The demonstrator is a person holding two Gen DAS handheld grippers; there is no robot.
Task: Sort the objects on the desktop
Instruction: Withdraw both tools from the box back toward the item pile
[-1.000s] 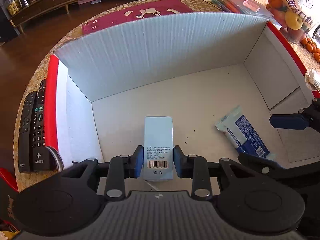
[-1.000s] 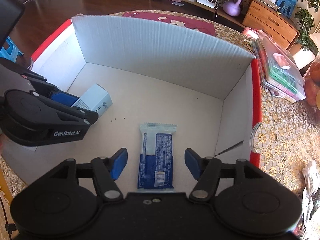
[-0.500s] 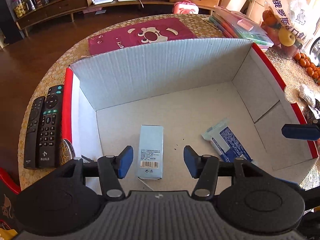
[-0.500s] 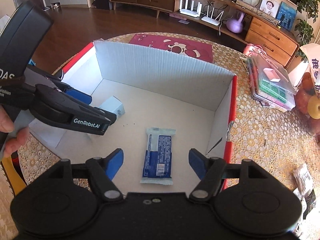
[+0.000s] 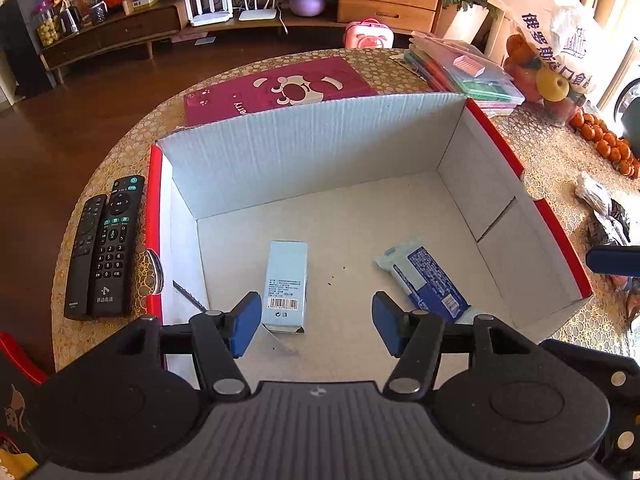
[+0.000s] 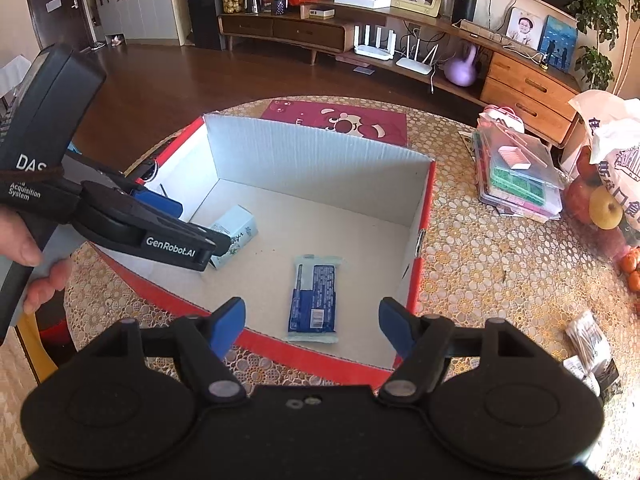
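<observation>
Apparently both grippers (image 5: 313, 326) (image 6: 312, 326) gape wide, empty.

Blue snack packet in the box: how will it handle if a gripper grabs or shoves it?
The blue snack packet lies flat, in a sealed film wrapper, so it probably flexes and droops if pinched at one end. It looks thin, likely light. The film may be slick; on the smooth floor of the box a push would likely slide it, not roll.
</observation>
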